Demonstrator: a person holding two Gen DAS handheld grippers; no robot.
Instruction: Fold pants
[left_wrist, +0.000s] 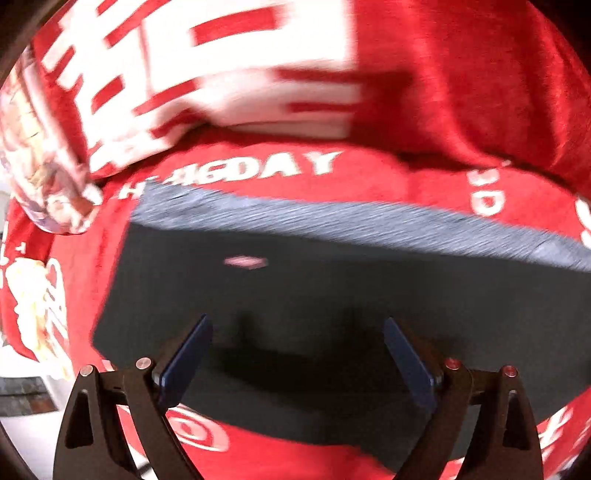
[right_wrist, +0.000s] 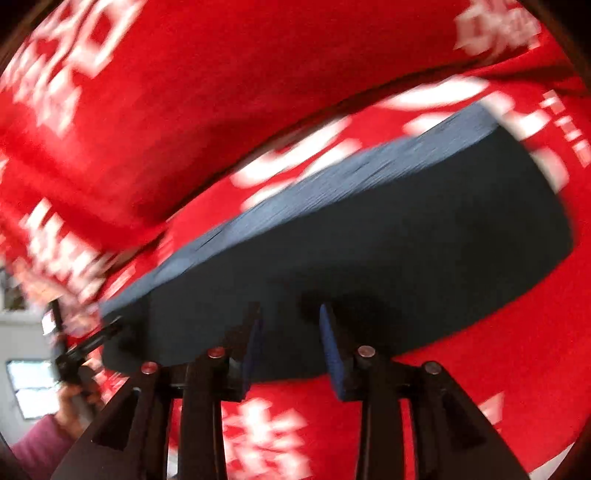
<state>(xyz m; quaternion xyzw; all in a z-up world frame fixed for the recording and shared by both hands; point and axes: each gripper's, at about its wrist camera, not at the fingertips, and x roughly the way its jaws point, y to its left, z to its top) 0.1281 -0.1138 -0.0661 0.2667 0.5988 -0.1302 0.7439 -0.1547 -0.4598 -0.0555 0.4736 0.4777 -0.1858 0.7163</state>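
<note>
The dark navy pants (left_wrist: 295, 295) lie folded flat on a red cloth with white print (left_wrist: 424, 177). A grey ribbed waistband (left_wrist: 332, 214) runs along their far edge. My left gripper (left_wrist: 297, 326) is open and empty just above the near part of the pants. In the right wrist view the pants (right_wrist: 388, 240) show as a dark slab with the ribbed band (right_wrist: 332, 184) on the far side. My right gripper (right_wrist: 291, 314) is open with a narrower gap, empty, above the pants' near edge. Both views are motion-blurred.
A red pillow or bundle with white characters (left_wrist: 221, 66) lies beyond the pants and shows in the right wrist view too (right_wrist: 166, 110). The other gripper and a hand in a pink sleeve (right_wrist: 70, 398) show at lower left. White floor (left_wrist: 22, 435) lies past the cloth's left edge.
</note>
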